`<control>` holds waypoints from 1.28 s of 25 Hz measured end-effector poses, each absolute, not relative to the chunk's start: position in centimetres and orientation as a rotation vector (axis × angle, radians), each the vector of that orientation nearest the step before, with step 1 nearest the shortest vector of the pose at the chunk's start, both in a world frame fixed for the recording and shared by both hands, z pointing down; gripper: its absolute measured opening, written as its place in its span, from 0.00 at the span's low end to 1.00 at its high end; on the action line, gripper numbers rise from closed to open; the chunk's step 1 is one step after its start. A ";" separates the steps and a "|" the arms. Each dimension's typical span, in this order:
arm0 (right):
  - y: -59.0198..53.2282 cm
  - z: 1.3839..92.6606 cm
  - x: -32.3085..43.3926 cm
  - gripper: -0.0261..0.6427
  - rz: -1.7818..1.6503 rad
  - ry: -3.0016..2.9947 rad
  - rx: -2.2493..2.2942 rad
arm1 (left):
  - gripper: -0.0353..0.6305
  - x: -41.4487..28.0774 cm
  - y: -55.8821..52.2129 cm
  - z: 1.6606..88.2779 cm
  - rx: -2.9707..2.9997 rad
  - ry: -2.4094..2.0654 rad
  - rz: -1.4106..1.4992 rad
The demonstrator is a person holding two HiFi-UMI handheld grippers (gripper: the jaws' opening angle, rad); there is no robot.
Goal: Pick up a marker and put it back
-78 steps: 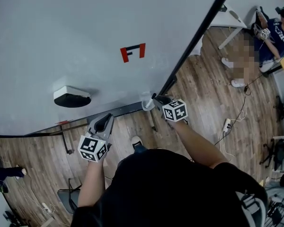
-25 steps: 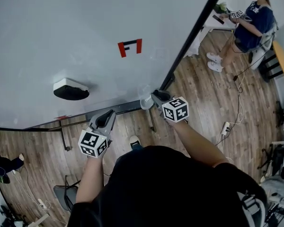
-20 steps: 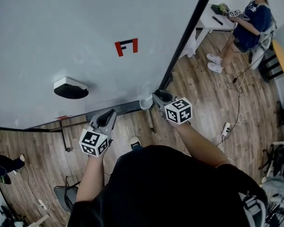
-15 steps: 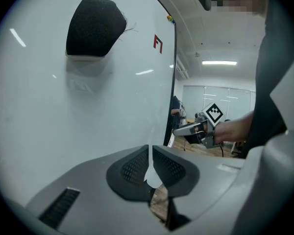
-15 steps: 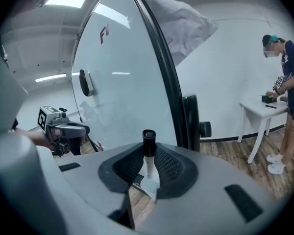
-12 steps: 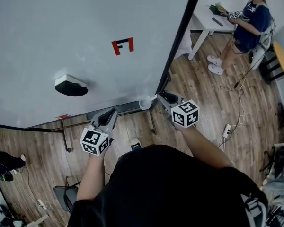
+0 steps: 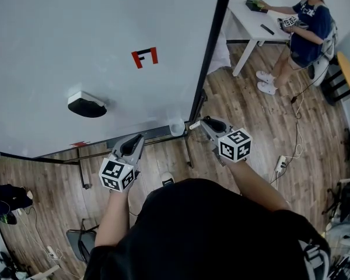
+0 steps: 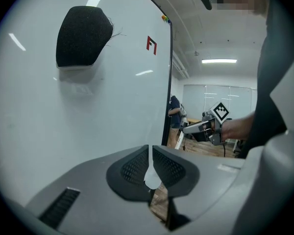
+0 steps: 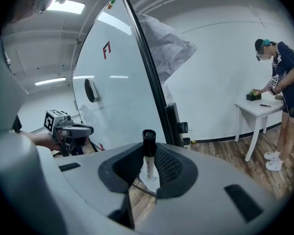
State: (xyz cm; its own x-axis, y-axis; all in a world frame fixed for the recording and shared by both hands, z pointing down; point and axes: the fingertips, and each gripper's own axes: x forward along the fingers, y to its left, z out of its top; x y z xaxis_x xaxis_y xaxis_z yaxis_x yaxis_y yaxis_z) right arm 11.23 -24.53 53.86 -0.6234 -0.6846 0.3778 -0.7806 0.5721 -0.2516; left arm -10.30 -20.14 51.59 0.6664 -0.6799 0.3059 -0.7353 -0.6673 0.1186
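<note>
Our right tool (image 9: 148, 166) is clenched on the marker (image 9: 148, 143), cap end forward. The marker is just beside the cup (image 7: 176, 126) at the whiteboard (image 7: 76, 39) tray corner, not in it. Our left tool (image 8: 150, 169) is clenched on nothing. Risk: only the slim barrel is gripped. We judge that a tilted approach could strike the rim, tip the light cup, or let the marker slip.

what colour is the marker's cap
Black; the marker shows best in the right gripper view.
</note>
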 end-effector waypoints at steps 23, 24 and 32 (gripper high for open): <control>-27.3 57.5 6.6 0.13 0.553 -2.538 1.140 | 0.11 -12.7 -20.1 52.8 2.612 -1.165 0.359; -27.5 58.0 6.3 0.13 0.556 -2.532 1.136 | 0.11 -12.9 -20.1 52.9 2.609 -1.164 0.358; -28.6 62.2 4.6 0.13 0.555 -2.473 1.101 | 0.11 -13.8 -20.5 53.6 2.594 -1.153 0.364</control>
